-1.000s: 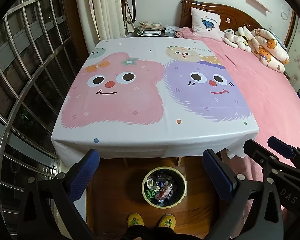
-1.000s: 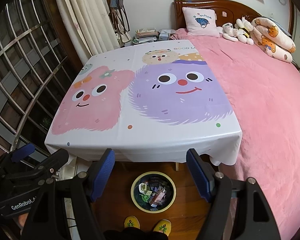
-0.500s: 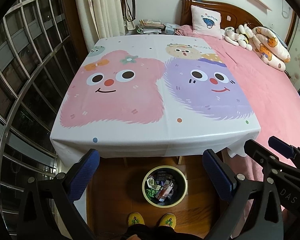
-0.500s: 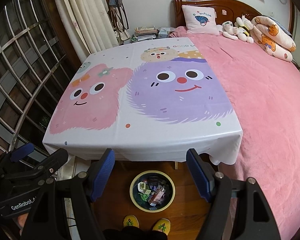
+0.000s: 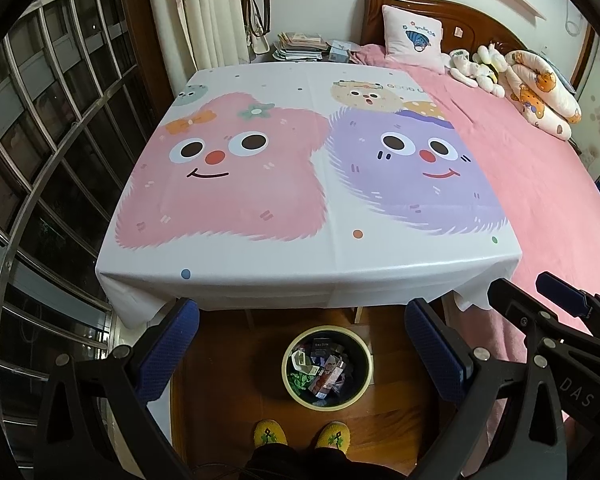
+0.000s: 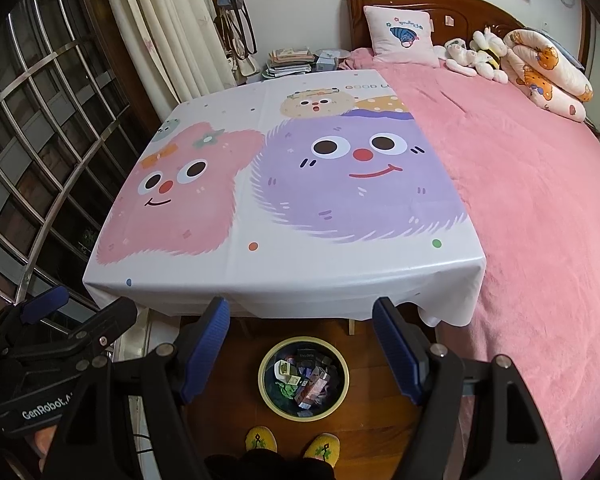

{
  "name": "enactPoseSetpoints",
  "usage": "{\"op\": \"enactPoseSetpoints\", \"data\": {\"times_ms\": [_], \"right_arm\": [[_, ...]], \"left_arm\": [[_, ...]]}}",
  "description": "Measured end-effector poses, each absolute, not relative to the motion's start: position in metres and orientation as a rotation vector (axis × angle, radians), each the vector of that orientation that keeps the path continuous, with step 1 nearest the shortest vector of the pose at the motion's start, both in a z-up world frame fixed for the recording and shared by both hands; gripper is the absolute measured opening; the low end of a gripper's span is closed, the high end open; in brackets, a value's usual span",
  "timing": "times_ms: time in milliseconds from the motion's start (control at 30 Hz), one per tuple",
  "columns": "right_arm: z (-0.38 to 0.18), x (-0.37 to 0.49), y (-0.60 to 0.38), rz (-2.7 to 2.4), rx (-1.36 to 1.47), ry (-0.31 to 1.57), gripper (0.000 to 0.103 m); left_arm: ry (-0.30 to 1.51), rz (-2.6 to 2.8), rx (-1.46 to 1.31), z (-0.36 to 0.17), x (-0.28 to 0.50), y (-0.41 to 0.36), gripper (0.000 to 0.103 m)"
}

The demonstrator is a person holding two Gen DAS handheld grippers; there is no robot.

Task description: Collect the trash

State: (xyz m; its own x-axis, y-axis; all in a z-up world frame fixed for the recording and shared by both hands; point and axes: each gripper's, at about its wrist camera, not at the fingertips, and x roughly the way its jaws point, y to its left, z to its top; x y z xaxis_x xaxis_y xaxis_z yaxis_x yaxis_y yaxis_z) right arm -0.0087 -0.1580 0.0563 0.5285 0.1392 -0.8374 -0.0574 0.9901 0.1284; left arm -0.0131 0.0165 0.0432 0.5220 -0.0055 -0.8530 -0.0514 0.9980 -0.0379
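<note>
A round yellow-rimmed waste bin (image 5: 327, 365) (image 6: 304, 378) stands on the wooden floor under the table's near edge, holding several small boxes and wrappers. The table wears a white cloth (image 5: 300, 264) (image 6: 284, 276) printed with a pink and a purple furry face; I see nothing lying on it. My left gripper (image 5: 300, 338) hangs open above the bin with nothing between its blue pads. Beside it, my right gripper (image 6: 302, 332) is open and empty too, also over the bin. Each gripper shows at the edge of the other's view.
A pink bed (image 6: 540, 208) with a pillow and soft toys adjoins the table's right side. A barred window (image 5: 40, 160) and curtains (image 6: 160, 20) fill the left. Books (image 5: 300, 46) are stacked behind the table. The person's yellow slippers (image 5: 302, 434) stand just before the bin.
Both grippers stay open and empty. The views shift only slightly, the table drifting a little lower in the right wrist view; the bin's contents look unchanged.
</note>
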Motion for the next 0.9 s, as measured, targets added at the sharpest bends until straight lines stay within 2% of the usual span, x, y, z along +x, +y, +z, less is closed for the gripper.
{"op": "enactPoseSetpoints", "data": {"times_ms": [900], "right_arm": [[0.0510,-0.0084,-0.1570,0.121,0.084,1.019,0.074]], "left_arm": [[1.048,0.037,-0.052,0.0390,-0.0063,0.0214,0.102]]}}
